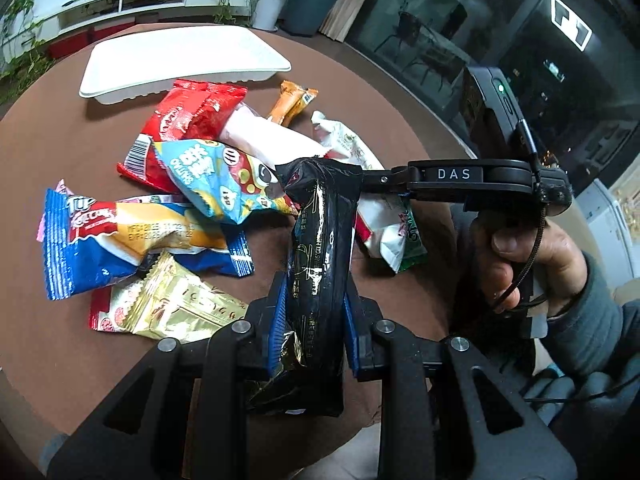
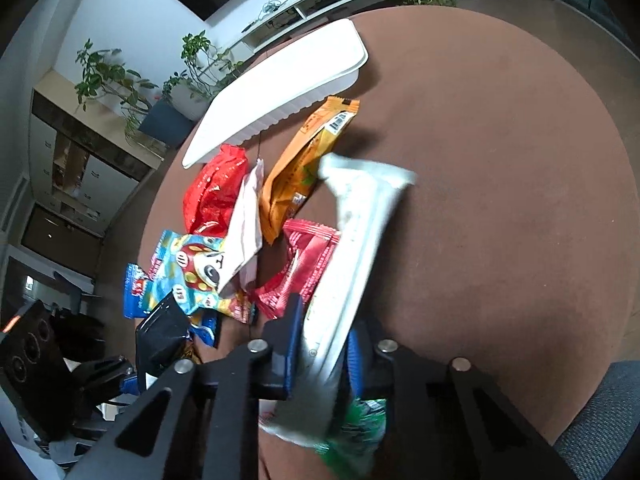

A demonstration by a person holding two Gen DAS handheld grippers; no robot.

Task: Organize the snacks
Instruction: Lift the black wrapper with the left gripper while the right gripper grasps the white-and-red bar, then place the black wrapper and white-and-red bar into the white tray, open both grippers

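Observation:
My left gripper (image 1: 316, 312) is shut on a long black snack packet (image 1: 320, 240), which juts forward above the heap of snacks. My right gripper (image 2: 324, 344) is shut on a white packet with a green end (image 2: 360, 220), tilted up and to the right over the table. In the left wrist view the right gripper (image 1: 376, 184) comes in from the right, held by a hand (image 1: 520, 256), with the white and green packet (image 1: 384, 232) hanging under it. The right wrist view shows the left gripper (image 2: 132, 376) at the lower left with the black packet (image 2: 160, 332).
A white tray (image 1: 180, 56) lies at the far side of the round brown table (image 2: 500, 160). Before it are heaped a red packet (image 1: 188, 120), a light blue one (image 1: 216, 184), a blue and orange one (image 1: 120, 236), a gold one (image 1: 176, 304) and an orange one (image 2: 304, 160).

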